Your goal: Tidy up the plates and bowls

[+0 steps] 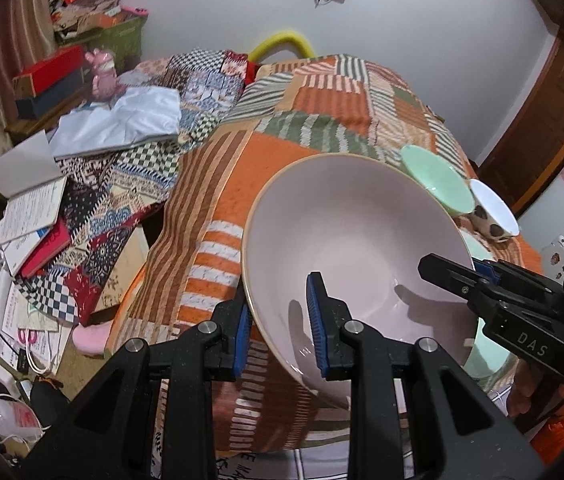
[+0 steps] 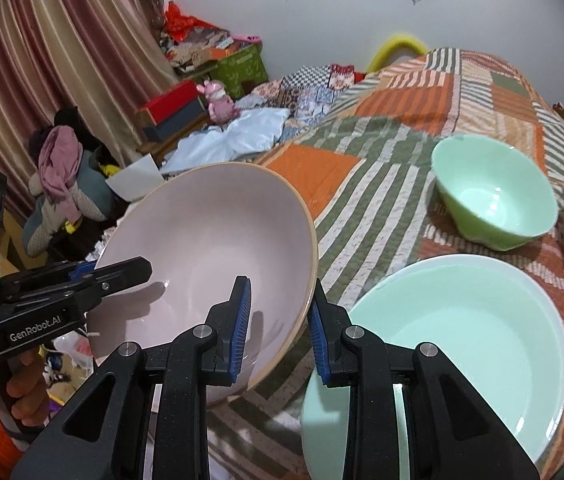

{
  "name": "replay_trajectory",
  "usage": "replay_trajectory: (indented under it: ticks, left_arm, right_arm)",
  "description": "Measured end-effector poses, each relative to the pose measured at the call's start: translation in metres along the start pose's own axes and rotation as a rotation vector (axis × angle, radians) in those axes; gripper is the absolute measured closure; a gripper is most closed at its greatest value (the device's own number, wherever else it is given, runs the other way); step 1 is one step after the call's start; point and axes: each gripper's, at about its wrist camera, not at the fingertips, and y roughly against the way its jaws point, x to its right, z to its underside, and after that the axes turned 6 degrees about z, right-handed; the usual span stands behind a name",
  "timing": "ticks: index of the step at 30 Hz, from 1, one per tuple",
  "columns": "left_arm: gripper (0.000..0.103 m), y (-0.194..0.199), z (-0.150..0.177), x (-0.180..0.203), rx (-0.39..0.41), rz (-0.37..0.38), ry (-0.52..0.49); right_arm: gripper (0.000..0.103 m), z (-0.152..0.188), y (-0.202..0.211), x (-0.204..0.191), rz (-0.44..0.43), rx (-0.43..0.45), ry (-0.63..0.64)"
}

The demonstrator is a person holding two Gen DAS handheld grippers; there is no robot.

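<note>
1. Even, soft indoor light fills both views; nothing is blown out or lost in darkness.
2. Soft shadows of the gripper fingers fall inside the pink bowl [image 1: 346,248], so the light comes from above.
3. Small bright glints sit on the pink bowl's inner wall and inside the green bowl [image 2: 494,192].
4. Fisheye distortion bends the curtain [image 2: 41,60] and the door frame [image 1: 554,120], with black vignetting in the corners.
5. The green bowl and the patchwork quilt [image 2: 382,152] show slight motion blur.

A large pale pink bowl [image 2: 209,248], tilted, sits beside a mint plate [image 2: 462,344] and mint bowl [image 2: 494,192].
</note>
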Motion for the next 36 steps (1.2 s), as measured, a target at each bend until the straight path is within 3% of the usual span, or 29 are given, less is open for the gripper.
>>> replay_trajectory:
  ticks: [9, 20, 36]
  left_arm:
    - [0.077, -0.029, 0.007, -0.025, -0.079, 0.001, 0.059]
    - [0.077, -0.039, 0.008, -0.028, -0.102, -0.005, 0.062]
    - [0.077, 0.009, -0.014, 0.000, 0.021, -0.086, -0.028]
  right_arm:
    - [0.078, 0.008, -0.032, -0.001, 0.006, -0.095, -0.002]
    - [0.077, 0.007, -0.025, 0.002, 0.007, -0.080, 0.005]
    - [0.077, -0.006, 0.032, 0.040, 0.059, 0.058, -0.047]
